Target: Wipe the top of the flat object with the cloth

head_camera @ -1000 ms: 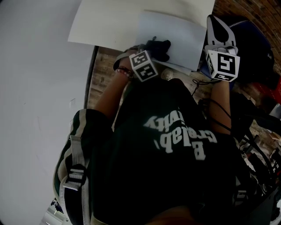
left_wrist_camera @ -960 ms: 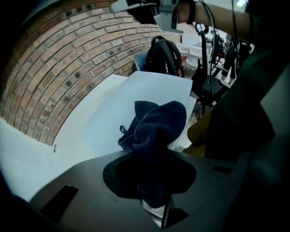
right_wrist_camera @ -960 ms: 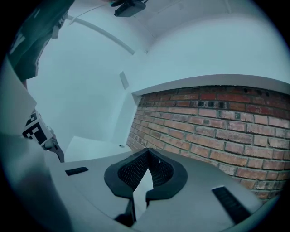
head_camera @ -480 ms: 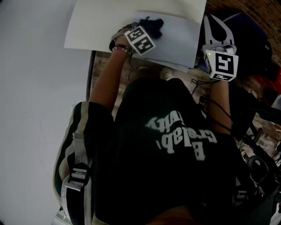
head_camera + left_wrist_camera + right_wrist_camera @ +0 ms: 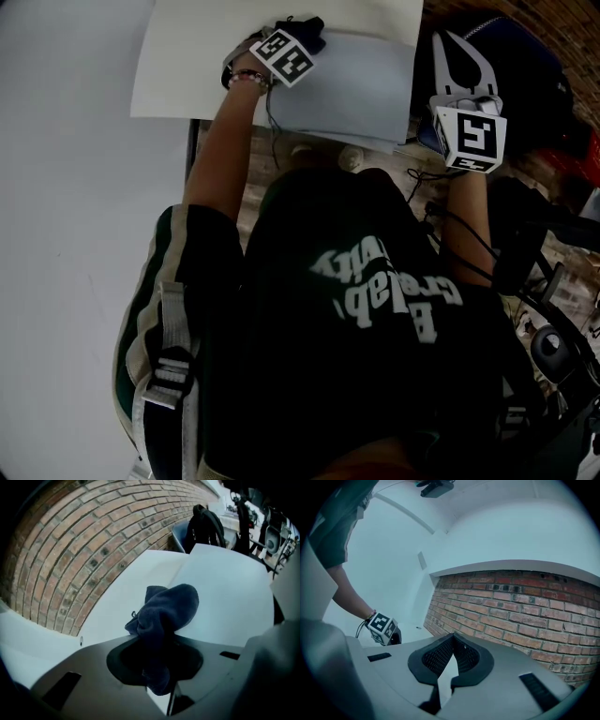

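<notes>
The white table (image 5: 187, 75) is standing against a brick wall (image 5: 70, 541), and its top is looking smooth and matt. On it the flat object (image 5: 356, 84) is lying: a thin, pale grey-blue rectangular panel with straight edges and a plain, hard-looking face. Its near edge seems to be reaching a little over the table's edge.

The cloth (image 5: 164, 616) is dark blue, soft and fuzzy, and it is bunching into a rounded lump. It is resting on the panel near its far left corner. The left gripper (image 5: 157, 660) is clamping the cloth's lower fold between its jaws, and the free end is bulging forward onto the panel.

I judge that the wiping step is under way, with most of the panel waiting to be covered. The next move is calling for a steady stroke across the panel toward the right and the near side. It needs light, even pressure and a firm grip, because nothing is holding the panel and it may slide.

The right gripper (image 5: 451, 653) is hanging in the air at the right of the table. Its ribbed dark pads are standing together with nothing between them.
</notes>
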Demonstrator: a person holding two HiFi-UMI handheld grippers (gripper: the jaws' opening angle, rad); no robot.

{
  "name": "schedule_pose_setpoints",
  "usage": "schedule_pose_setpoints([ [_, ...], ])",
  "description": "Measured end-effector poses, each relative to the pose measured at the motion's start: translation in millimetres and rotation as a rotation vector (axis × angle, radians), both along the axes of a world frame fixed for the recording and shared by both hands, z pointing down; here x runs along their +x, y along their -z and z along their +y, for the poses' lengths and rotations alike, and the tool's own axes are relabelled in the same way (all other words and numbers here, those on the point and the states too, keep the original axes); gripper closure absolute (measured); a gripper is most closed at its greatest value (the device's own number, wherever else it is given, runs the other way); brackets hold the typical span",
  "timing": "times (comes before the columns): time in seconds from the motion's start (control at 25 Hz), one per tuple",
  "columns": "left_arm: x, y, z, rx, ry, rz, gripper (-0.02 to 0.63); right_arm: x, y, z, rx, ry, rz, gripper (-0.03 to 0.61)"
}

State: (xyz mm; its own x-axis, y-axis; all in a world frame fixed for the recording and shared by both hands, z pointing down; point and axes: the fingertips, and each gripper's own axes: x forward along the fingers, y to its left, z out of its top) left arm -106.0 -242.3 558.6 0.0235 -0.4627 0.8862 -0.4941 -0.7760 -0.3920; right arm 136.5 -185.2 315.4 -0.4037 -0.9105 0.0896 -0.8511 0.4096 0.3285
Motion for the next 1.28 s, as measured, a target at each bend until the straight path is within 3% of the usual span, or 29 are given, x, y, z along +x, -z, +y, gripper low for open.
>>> schedule_pose_setpoints([
  [0.44,-14,4,64,-0.021,-0.043,-0.003,0.538,-17,4,-7,0.011,0.046,0.004,0.584],
  [0.84,-22,3,177,-0.149,-0.137,0.068,0.538,-38,2,-13,0.008,0.087,-0.004,0.584],
  [0.96,-23,3,204,-0.231,-0.176,0.09,0.538,-44,2,-17,0.008,0.1,-0.012,0.584],
  [1.08,-25,1,215,-0.285,-0.189,0.09,0.538,-46,1,-19,0.003,0.102,-0.013,0.584],
  [1.28,-25,1,216,-0.293,-0.197,0.08,0.538,-52,4,-14,0.011,0.106,-0.001,0.584],
])
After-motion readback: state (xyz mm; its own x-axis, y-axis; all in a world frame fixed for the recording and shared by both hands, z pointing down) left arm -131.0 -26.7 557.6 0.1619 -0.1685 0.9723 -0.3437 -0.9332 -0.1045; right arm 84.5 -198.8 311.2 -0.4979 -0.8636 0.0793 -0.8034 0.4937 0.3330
